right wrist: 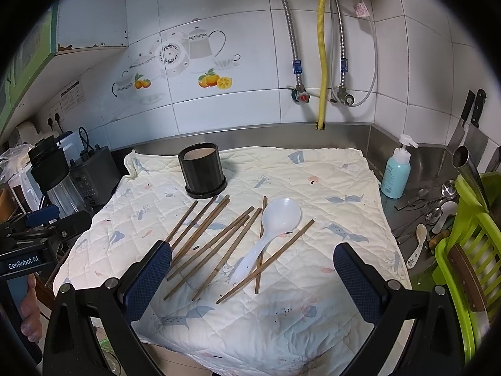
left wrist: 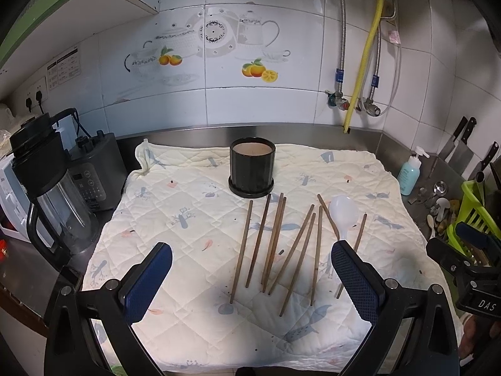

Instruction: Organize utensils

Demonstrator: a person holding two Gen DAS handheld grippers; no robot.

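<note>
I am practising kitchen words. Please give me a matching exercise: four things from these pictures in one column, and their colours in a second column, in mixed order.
Things:
1. pot
2. spoon
3. soap bottle
4. rack

Colours:
a. white
b. green
c. black
d. light blue

Pairs: 1-c, 2-a, 3-d, 4-b

Brown chopsticks (right wrist: 213, 244) scattered flat, white spoon (right wrist: 269, 228) among them, black holder (right wrist: 202, 170) upright behind
</note>
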